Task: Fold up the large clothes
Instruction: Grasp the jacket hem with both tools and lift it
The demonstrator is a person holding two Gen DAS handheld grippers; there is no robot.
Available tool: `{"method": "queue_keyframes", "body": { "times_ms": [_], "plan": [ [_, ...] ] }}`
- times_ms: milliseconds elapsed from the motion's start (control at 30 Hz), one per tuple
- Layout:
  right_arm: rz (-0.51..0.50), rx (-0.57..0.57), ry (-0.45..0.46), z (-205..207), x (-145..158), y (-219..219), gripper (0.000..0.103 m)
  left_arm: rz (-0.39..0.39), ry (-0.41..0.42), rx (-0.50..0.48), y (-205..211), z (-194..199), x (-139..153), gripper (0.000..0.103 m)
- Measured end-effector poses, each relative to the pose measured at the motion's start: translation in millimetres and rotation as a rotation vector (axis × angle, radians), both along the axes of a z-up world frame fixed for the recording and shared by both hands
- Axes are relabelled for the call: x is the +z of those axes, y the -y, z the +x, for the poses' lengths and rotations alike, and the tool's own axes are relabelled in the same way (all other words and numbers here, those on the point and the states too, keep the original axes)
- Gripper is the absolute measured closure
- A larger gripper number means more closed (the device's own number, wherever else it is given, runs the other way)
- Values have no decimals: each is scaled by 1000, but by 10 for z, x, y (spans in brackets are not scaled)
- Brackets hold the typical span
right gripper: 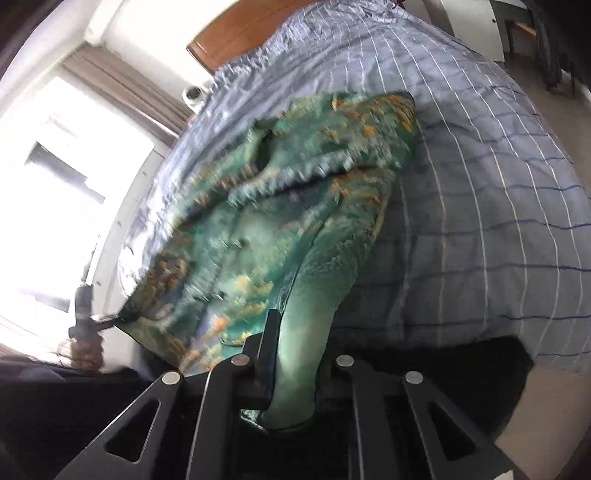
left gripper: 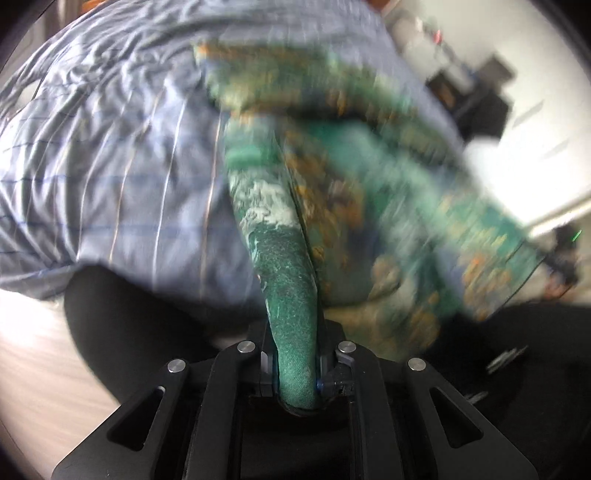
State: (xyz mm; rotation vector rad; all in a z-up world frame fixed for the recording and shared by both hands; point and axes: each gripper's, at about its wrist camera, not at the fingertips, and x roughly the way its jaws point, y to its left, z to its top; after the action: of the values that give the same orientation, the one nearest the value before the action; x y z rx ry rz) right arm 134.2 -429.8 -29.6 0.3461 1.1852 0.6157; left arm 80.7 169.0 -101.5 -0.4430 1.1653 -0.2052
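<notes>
A large green garment (left gripper: 362, 177) with orange and white print hangs stretched between both grippers above a bed, blurred by motion. My left gripper (left gripper: 295, 369) is shut on one corner of it; the cloth runs out from between its jaws. My right gripper (right gripper: 291, 380) is shut on another corner of the garment (right gripper: 295, 206), whose far end drapes onto the bed. The left gripper (right gripper: 86, 317) also shows in the right wrist view, holding the garment's edge at the lower left.
The bed has a blue checked cover (left gripper: 110, 155) (right gripper: 480, 184) and a wooden headboard (right gripper: 240, 33). A bright window with curtains (right gripper: 55, 184) is on the left. Dark furniture (left gripper: 476, 96) stands by a white wall.
</notes>
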Motion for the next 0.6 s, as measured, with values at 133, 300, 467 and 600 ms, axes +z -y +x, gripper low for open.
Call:
{"method": "queue_keyframes", "body": {
  "times_ms": [133, 300, 467, 600],
  "plan": [
    [109, -52, 76, 541, 204, -51, 89, -147, 135, 93, -232, 649, 431, 92],
    [91, -125, 140, 1476, 115, -236, 89, -133, 173, 165, -288, 1578, 416, 92],
    [109, -247, 52, 2219, -432, -298, 89, 2, 96, 229, -290, 2460, -26, 90],
    [112, -359, -19, 2488, -833, -300, 87, -2, 40, 264, -324, 2622, -347, 74]
  ]
}}
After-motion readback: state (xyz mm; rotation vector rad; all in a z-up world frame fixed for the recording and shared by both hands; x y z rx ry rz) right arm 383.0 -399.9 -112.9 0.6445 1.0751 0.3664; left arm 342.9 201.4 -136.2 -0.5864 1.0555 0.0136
